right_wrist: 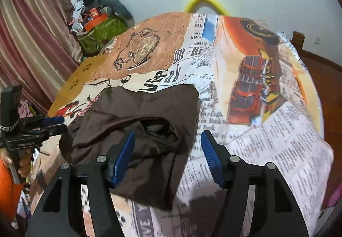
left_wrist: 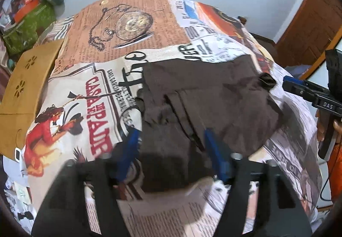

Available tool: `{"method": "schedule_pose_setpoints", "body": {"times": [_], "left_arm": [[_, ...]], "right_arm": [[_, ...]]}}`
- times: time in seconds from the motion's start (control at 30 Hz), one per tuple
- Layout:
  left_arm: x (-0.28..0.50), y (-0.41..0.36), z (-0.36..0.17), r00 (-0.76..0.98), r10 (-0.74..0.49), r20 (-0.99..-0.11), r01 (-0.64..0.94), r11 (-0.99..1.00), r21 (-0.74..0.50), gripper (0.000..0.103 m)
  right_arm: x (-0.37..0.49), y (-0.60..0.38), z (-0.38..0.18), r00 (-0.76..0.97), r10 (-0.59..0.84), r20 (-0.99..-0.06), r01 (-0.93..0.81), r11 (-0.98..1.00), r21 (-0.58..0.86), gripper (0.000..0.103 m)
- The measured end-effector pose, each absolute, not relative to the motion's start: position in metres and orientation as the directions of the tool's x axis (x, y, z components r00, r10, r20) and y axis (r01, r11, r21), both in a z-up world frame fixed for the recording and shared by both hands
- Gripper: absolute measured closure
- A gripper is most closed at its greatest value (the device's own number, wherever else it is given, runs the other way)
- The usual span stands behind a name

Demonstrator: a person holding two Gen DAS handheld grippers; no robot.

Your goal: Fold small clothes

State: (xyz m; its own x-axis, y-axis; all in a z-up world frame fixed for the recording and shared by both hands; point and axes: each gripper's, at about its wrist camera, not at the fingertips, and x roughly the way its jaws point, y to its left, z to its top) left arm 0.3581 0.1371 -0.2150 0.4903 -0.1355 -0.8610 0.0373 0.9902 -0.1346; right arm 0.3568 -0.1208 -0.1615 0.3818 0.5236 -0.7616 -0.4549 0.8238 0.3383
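Note:
A dark brown small garment (left_wrist: pixel 203 98) lies rumpled and partly folded on a table under a newspaper-print cloth (left_wrist: pixel 85 98). In the left wrist view my left gripper (left_wrist: pixel 173 147) stands open over the garment's near edge, its blue pads on either side of the cloth and not pressing on it. My right gripper (left_wrist: pixel 299 89) shows at the right edge, beside the garment's far corner. In the right wrist view the garment (right_wrist: pixel 139 113) lies left of centre, and my right gripper (right_wrist: pixel 167 141) hangs open above its near right part. The left gripper (right_wrist: pixel 57 125) is at the garment's left edge.
A cardboard box (left_wrist: pixel 25 87) stands against the table's left side. Behind it is a green bag (right_wrist: pixel 100 32) piled with clutter, and a pink curtain (right_wrist: pixel 32 23). A yellow curved bar (right_wrist: pixel 205 2) rises behind the table. A hand in an orange sleeve (right_wrist: pixel 8 173) holds the left gripper.

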Motion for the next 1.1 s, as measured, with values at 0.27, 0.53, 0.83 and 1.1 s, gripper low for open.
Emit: {"method": "schedule_pose_setpoints", "body": {"times": [0.27,0.53,0.83,1.1], "left_arm": [[0.361,0.1,-0.239,0.439,-0.065,-0.896,0.094,0.995,-0.027,0.016],[0.392,0.112,-0.242,0.49,0.028,-0.871,0.032,0.998,0.05,0.016],[0.445,0.145,-0.238,0.516,0.087,-0.852,-0.054,0.996,0.069,0.016],[0.433,0.161,-0.23,0.523,-0.006,-0.853,-0.083,0.995,-0.058,0.016]], "right_arm": [[0.335,-0.118,-0.178,0.358,0.475,-0.803,-0.499,0.825,0.265,0.043],[0.351,-0.106,-0.19,0.356,0.5,-0.789,-0.527,0.805,0.272,0.064],[0.385,-0.086,-0.181,0.421,0.517,-0.745,-0.531,0.807,0.259,0.078],[0.402,-0.077,-0.184,0.475,0.474,-0.741,-0.511,0.835,0.206,0.083]]}}
